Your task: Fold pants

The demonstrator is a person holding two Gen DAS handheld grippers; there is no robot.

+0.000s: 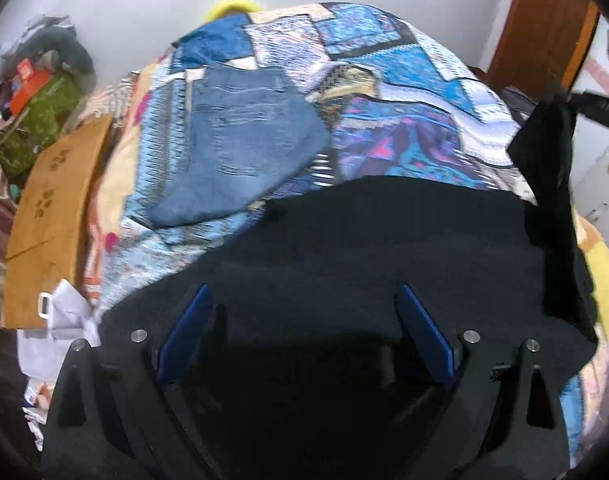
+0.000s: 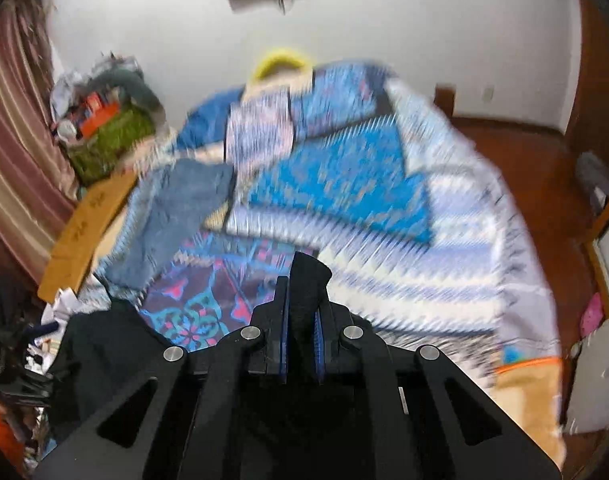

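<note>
A bed w/ a patchwork quilt (image 1: pixel 404 92) in blues, whites and purples fills most of both views; in the right wrist view the quilt (image 2: pixel 344 184) is motion-blurred. Black pants (image 1: pixel 384 248) lie spread over the near part of the bed, directly in front of the left gripper, w/ one edge lifted up at the right side of the left wrist view, toward the dark shape there. Same black pants (image 2: pixel 308 280) show in the right wrist view as a bunched fold standing up between the fingers, more black fabric hanging at lower left. A second garment, folded blue jeans (image 1: pixel 240 136), sits flat on the quilt further back, well apart from the black pants; also visible, blurred, in the right wrist view (image 2: pixel 180 216). Beside the bed on the left a flat brown cardboard sheet (image 1: pixel 52 224) leans along the edge. Behind it, against the wall, a green bag (image 1: pixel 40 120) is stuffed full: an orange box (image 1: pixel 28 84) and grey/dark cloth on top, rest of contents too small to tell. At the far end of the bed a yellow ring-shaped thing (image 2: pixel 280 60) pokes up; can't tell what it is. Left gripper (image 1: pixel 304 300): blue pads wide apart, released, nothing between them, hovering over the black fabric. Right gripper (image 2: pixel 302 320): clenched tight on the fold of the black pants, cloth pinched between both blue pads.
</note>
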